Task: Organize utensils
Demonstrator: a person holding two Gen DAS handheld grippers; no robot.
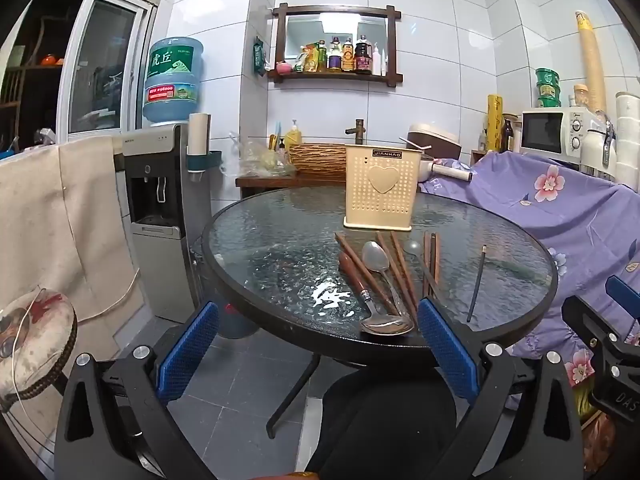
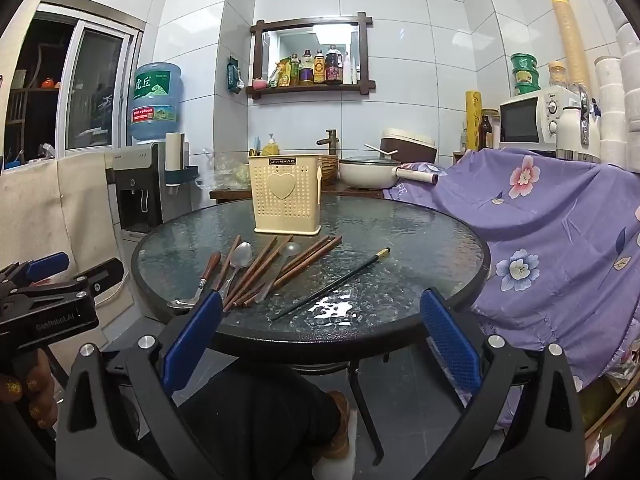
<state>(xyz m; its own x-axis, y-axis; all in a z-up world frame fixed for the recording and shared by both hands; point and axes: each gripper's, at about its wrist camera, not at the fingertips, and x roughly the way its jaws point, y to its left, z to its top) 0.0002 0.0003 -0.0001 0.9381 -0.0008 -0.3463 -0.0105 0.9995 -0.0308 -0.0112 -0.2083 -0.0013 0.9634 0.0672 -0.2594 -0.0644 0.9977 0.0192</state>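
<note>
A cream perforated utensil holder (image 1: 379,191) with a heart stands at the back of a round glass table (image 1: 280,240); it also shows in the right wrist view (image 2: 285,198). In front of it lie several brown chopsticks (image 1: 402,270), a metal spoon (image 1: 378,260), a wood-handled spoon (image 1: 360,280), a clear spoon (image 1: 413,247) and one black chopstick (image 1: 477,280). The same pile (image 2: 260,272) and black chopstick (image 2: 332,284) show in the right wrist view. My left gripper (image 1: 318,344) is open and empty at the table's near edge. My right gripper (image 2: 320,336) is open and empty there too.
A water dispenser (image 1: 160,208) stands left of the table. A purple floral cloth (image 1: 560,216) covers furniture on the right. A counter behind holds a pot (image 2: 368,172), a basket and bottles. A microwave (image 1: 552,130) stands at back right. A cushioned stool (image 1: 32,332) is near left.
</note>
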